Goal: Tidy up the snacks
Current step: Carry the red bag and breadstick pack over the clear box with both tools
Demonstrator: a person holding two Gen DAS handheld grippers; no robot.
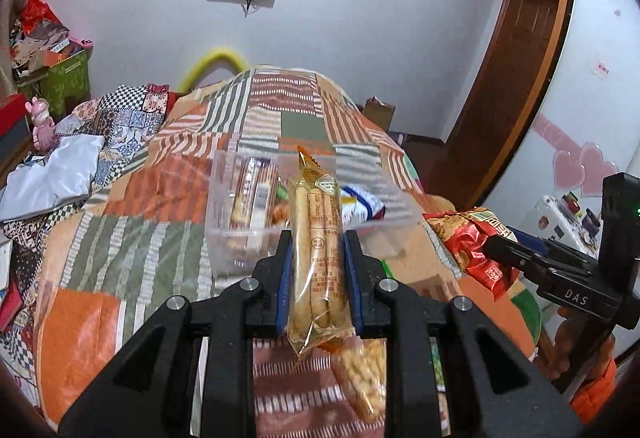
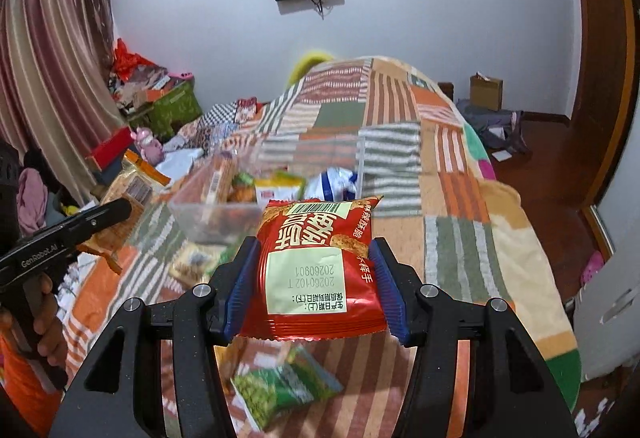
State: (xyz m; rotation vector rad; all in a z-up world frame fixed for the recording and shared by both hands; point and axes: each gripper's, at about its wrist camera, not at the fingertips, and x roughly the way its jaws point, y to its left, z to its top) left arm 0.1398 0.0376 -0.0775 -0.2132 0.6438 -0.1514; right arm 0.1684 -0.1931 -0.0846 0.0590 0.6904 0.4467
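My left gripper (image 1: 316,242) is shut on a long clear pack of biscuit sticks (image 1: 316,238), held above the bed just short of the clear plastic box (image 1: 224,238). The box holds several snack packs (image 1: 252,197). My right gripper (image 2: 314,250) is shut on a red snack bag (image 2: 316,270), held near the box (image 2: 200,213) too. In the left wrist view the right gripper (image 1: 496,242) shows at the right with the red bag (image 1: 468,238). In the right wrist view the left gripper (image 2: 124,207) shows at the left with the stick pack (image 2: 132,189).
The patchwork bedspread (image 2: 460,238) covers the bed. A green snack bag (image 2: 280,390) and a pale snack pack (image 2: 192,262) lie on it near me; a peanut-coloured pack (image 1: 364,378) lies below my left gripper. Clutter and boxes (image 1: 60,73) stand at the left.
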